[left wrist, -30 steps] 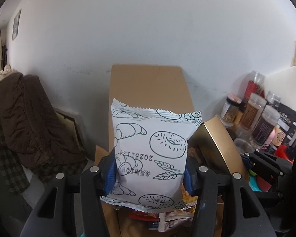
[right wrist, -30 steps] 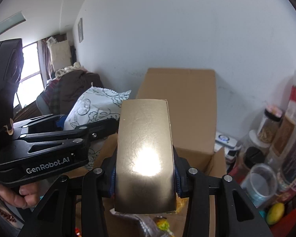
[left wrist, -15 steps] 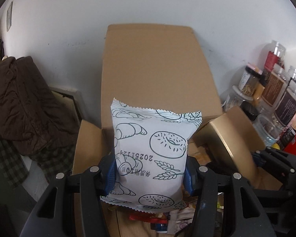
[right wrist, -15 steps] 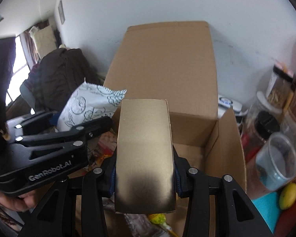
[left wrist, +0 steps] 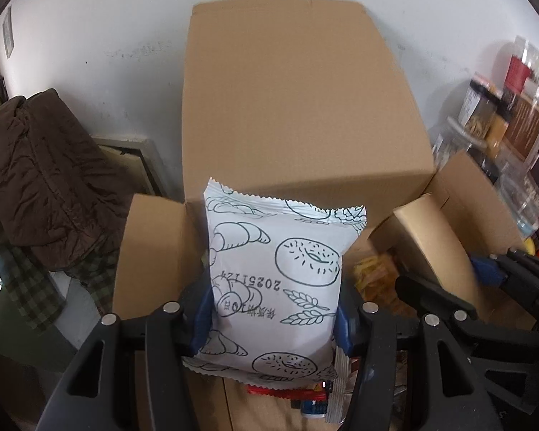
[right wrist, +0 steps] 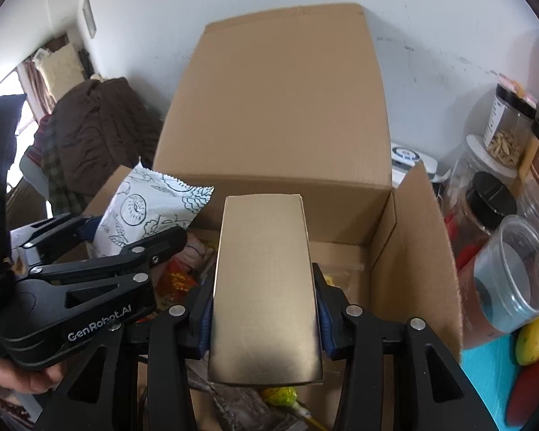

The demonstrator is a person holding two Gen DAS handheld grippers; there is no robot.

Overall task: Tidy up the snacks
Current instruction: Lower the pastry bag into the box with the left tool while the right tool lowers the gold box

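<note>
Snacks: the white bakery-print pouch (left wrist: 276, 283) is clamped in the left gripper (left wrist: 273, 318), the gold rectangular carton (right wrist: 266, 287) in the right gripper (right wrist: 264, 318). Both hang over the open brown cardboard box (right wrist: 413, 251), which already contains packets. Release remains.

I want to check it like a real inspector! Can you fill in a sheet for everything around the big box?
Surface: hidden; only a teal mat corner shows at the right.
Job's things: open cardboard box, snack packets inside; white bread-print packet; gold box.
Clutter: jars, clear plastic cup, yellow fruit right of the box.
Grippers: left gripper shut on the packet; right gripper grips the gold box, its jaws just eased a little wider; both above the box opening.
Cables: nothing seen.
Surroundings: white wall; brown coat heaped at the left.
</note>
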